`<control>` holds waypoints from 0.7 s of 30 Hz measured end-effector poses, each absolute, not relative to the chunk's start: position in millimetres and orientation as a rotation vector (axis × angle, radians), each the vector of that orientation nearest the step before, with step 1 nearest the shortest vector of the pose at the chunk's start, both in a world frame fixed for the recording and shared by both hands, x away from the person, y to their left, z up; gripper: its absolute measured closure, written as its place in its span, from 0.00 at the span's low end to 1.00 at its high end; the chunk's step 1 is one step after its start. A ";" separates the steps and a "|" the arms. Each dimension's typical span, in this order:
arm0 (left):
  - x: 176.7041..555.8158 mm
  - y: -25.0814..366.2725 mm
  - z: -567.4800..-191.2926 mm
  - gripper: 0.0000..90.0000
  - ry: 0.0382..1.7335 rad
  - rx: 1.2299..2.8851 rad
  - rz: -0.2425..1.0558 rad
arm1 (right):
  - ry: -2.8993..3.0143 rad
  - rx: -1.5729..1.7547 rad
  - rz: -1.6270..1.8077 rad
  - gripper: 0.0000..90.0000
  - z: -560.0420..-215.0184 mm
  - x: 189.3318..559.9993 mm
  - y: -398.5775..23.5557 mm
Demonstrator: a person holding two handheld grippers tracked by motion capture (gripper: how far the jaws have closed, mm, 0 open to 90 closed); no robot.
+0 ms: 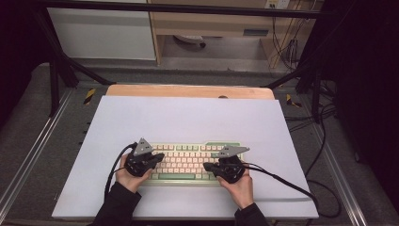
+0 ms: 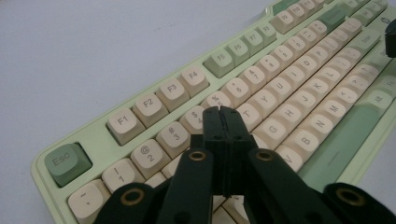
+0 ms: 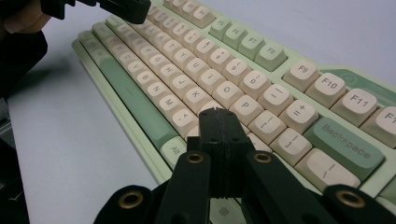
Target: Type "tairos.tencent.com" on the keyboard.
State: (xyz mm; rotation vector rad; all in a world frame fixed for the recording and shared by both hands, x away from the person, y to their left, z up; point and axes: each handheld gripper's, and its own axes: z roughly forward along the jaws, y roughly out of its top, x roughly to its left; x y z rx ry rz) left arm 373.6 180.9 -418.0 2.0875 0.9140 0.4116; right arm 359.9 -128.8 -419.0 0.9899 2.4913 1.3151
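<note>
With the keyboard (image 1: 190, 162) lying flat near the front of the white worktop (image 1: 188, 117), the left hand-held gripper (image 2: 221, 112) and right hand-held gripper (image 3: 218, 114) are hovering over its keys, jaws pressed together and empty, so the key-pressing is seemingly just getting under way.

Keyboard (image 1: 188, 162) at the near middle of the white board (image 1: 188, 122), long side running nine to three o'clock. Left gripper (image 1: 157, 157) over its nine o'clock end, tips pointing toward three, above the number row near the 4 and 5 keys (image 2: 198, 119). Right gripper (image 1: 207, 166) over the three o'clock end, tips pointing toward nine, above the keys beside P (image 3: 246, 106). Wooden table (image 1: 188, 91) edge beyond the board at twelve o'clock. Hands at six o'clock of the keyboard.
</note>
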 end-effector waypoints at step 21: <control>378.4 178.8 -428.0 1.00 0.924 2.107 0.407 | 2.494 0.996 1.311 1.00 -419.6 359.7 -128.5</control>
